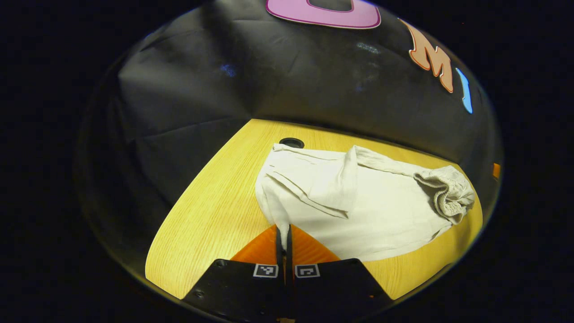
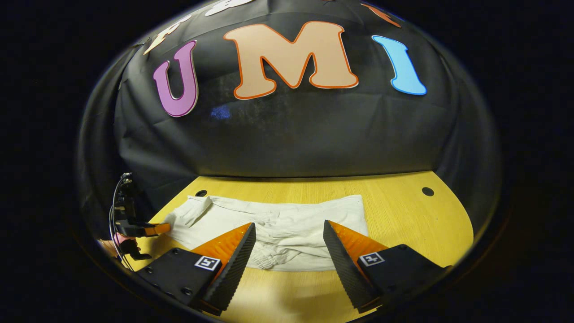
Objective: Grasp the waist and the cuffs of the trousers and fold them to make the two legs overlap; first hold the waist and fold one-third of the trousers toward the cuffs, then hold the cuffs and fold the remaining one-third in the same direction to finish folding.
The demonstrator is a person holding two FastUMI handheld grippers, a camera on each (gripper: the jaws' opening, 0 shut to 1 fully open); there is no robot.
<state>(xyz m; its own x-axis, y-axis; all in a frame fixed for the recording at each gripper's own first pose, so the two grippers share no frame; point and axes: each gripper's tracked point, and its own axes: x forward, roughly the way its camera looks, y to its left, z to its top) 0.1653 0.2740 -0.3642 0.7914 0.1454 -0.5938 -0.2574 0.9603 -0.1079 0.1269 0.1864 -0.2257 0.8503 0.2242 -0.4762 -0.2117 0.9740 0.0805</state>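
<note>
One pair of pale, soft, creased cloth trousers [image 1: 358, 202], partly folded, lying flat on a yellow wood-grain table [image 1: 210, 215]. Gathered elastic waist [image 1: 448, 193] bunched at the far right in the left gripper view. Left gripper [image 1: 283, 233] closed to a thin slit, pinching the near edge of the trousers. Right gripper [image 2: 289, 242] wide open, holding nothing, hovering just above the near edge of the trousers [image 2: 278, 224]. Two round dark holes in the tabletop, one far right [image 2: 428, 191]. Two grippers, each with ridged finger faces.
</note>
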